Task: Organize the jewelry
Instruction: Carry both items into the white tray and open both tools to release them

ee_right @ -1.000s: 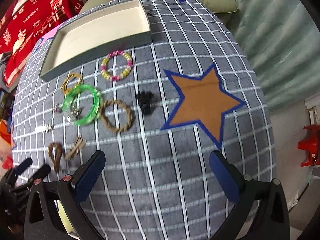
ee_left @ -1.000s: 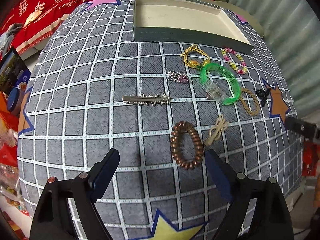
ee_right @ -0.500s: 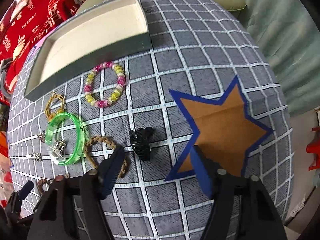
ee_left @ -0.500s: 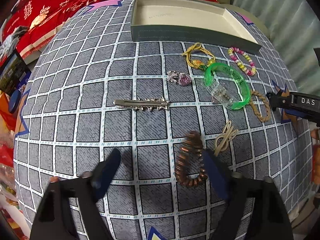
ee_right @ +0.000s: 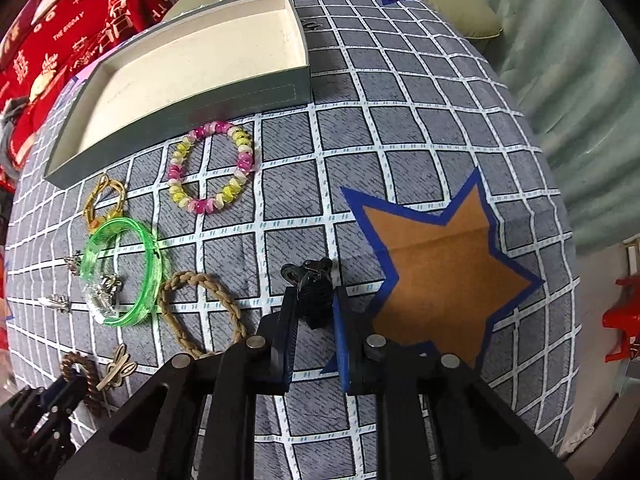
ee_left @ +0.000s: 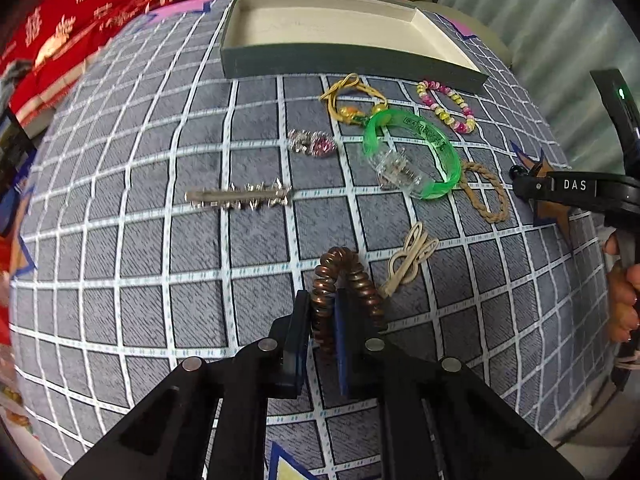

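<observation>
My left gripper (ee_left: 323, 322) is shut on the near side of a brown coil hair tie (ee_left: 352, 276), which stands up off the checked cloth. My right gripper (ee_right: 314, 312) is shut on a black claw clip (ee_right: 310, 284) beside the orange star. The open grey box (ee_left: 344, 36) with a cream inside stands at the back; it also shows in the right wrist view (ee_right: 192, 60). Loose on the cloth lie a green bangle (ee_left: 416, 152), a pink-yellow bead bracelet (ee_right: 212, 168), a braided tan band (ee_right: 200, 312), a silver hair clip (ee_left: 240, 198), a pink brooch (ee_left: 314, 145), a gold cord piece (ee_left: 352, 100) and a beige tie (ee_left: 410, 258).
The cloth table (ee_right: 400, 128) curves away at the right edge. Red cushions (ee_left: 80, 20) lie at the back left. A red object (ee_right: 624, 320) stands off the table at right. The right gripper's body (ee_left: 576, 192) shows in the left wrist view.
Both grippers moved down and forward and shut: the left onto the brown coil hair tie, the right onto the black claw clip.
</observation>
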`<action>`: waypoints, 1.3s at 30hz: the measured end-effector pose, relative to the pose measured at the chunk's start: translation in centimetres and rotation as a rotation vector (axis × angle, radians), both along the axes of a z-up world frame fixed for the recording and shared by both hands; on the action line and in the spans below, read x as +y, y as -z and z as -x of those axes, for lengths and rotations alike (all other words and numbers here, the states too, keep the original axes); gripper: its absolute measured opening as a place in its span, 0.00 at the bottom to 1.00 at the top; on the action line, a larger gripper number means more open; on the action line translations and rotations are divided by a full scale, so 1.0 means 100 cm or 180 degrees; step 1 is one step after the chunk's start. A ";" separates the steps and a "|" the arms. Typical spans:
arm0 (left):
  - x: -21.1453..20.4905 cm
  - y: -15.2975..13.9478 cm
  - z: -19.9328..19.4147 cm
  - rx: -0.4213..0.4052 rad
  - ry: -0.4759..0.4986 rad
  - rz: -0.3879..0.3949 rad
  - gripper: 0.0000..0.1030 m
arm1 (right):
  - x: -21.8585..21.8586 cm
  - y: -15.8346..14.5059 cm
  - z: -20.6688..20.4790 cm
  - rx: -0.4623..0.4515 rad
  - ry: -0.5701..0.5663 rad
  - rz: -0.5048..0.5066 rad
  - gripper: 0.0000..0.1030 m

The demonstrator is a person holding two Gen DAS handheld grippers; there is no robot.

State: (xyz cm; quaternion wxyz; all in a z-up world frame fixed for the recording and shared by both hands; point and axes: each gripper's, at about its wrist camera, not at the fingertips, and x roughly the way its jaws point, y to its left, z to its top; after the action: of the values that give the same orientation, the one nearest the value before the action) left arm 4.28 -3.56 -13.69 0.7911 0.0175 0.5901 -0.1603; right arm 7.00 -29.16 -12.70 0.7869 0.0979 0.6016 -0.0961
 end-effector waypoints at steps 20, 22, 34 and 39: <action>0.012 -0.074 -0.062 -0.0345 -0.0162 0.0403 0.21 | -0.020 -0.055 -0.024 -0.0190 -0.0096 -0.0438 0.18; 0.006 -0.082 -0.078 -0.0397 -0.0161 0.0445 0.21 | -0.022 -0.060 -0.039 -0.0235 -0.0137 -0.0454 0.18; -0.029 -0.086 -0.172 -0.0652 -0.0221 0.0293 0.21 | -0.018 -0.067 -0.135 -0.0363 -0.0456 -0.0501 0.18; -0.043 -0.069 -0.203 -0.0616 -0.0281 0.0208 0.21 | -0.011 -0.053 -0.168 -0.0320 -0.0565 -0.0496 0.18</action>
State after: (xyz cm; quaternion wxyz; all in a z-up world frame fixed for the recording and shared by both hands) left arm 24.55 -7.91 -6.74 0.8508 -0.0189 0.5056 -0.1420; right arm 23.82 -30.27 -7.43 0.8115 0.1098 0.5733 0.0260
